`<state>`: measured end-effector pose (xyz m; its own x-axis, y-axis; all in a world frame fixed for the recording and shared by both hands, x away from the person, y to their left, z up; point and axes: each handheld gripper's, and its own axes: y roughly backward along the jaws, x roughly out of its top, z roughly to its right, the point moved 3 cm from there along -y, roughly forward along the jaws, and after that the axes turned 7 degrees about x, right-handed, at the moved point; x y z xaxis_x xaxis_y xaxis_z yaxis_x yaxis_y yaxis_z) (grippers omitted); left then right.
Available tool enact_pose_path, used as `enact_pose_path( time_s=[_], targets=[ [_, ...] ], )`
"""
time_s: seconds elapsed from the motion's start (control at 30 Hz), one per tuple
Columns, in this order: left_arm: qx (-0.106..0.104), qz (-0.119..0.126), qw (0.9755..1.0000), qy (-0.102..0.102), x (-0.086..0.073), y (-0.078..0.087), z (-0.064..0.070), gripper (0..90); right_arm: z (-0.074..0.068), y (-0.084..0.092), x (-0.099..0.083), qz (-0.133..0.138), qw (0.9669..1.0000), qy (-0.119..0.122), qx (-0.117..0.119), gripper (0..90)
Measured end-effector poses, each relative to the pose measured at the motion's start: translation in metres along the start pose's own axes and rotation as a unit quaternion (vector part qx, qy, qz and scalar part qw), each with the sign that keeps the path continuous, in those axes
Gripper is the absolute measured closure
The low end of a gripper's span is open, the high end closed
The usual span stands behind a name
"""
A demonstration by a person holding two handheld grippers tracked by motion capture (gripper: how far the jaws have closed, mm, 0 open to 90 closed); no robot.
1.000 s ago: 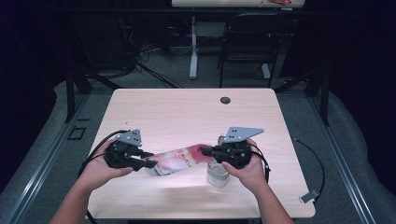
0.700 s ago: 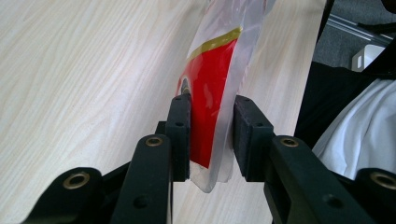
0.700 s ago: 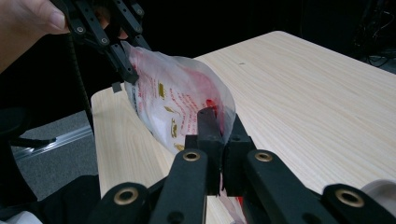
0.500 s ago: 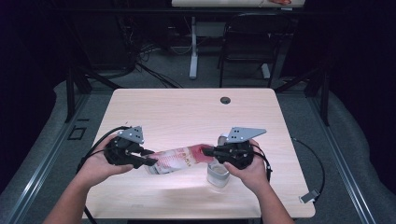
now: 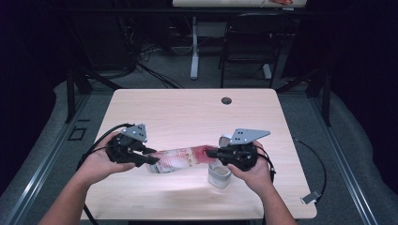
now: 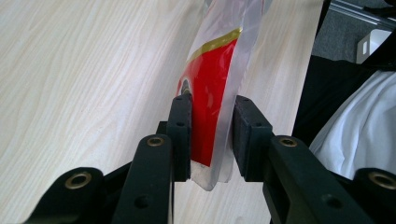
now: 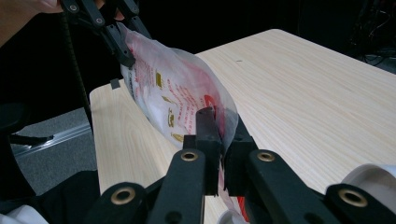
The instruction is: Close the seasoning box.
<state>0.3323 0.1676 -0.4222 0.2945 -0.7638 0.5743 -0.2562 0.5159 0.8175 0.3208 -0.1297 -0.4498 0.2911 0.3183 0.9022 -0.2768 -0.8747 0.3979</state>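
Red-and-clear pouch (image 5: 180,158) stretched crosswise, left–right — each end clamped by left gripper (image 5: 149,157), right gripper (image 5: 210,153).

— What do we see that is different from a second ago?

— Our left gripper (image 5: 149,158) has shifted a little: it sat slightly farther left and lower at the half-second mark, and now it is back up along the table (image 5: 187,112), taking its end of the red-and-clear packet (image 5: 180,158) with it.

— And our right gripper (image 5: 212,153)?

— Its jaws have just been opening a touch, with the packet's edge between them.
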Motion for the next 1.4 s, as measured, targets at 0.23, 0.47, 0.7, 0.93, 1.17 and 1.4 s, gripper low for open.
enact_pose_path(
  time_s=[0.23,0.47,0.7,0.93,1.17,1.4],
  targets=[
    [-0.001,0.001,1.0,-0.004,0.003,0.002,-0.001,71.6,0.001,0.002,-0.001,-0.002,1.0,0.001,-0.002,86.7],
    [-0.003,0.001,1.0,-0.005,0.004,0.001,-0.002,71.9,0.001,0.002,-0.001,-0.003,1.0,0.002,-0.002,86.5],
    [-0.002,0.0,1.0,-0.006,0.007,0.003,-0.001,72.2,0.0,0.003,-0.001,-0.01,0.9999,0.009,-0.007,85.3],
    [-0.001,0.0,1.0,-0.009,0.008,0.005,0.0,72.4,0.0,0.004,-0.001,-0.012,0.9999,0.009,-0.008,83.0],
    [-0.002,-0.001,0.9999,-0.011,0.01,0.006,0.001,72.6,0.001,0.009,-0.002,-0.011,0.9999,0.008,-0.009,80.5],
    [-0.004,-0.001,0.9999,-0.012,0.013,0.007,0.001,72.7,0.005,0.016,-0.004,-0.019,0.9998,0.008,-0.007,82.8]
  ],
)
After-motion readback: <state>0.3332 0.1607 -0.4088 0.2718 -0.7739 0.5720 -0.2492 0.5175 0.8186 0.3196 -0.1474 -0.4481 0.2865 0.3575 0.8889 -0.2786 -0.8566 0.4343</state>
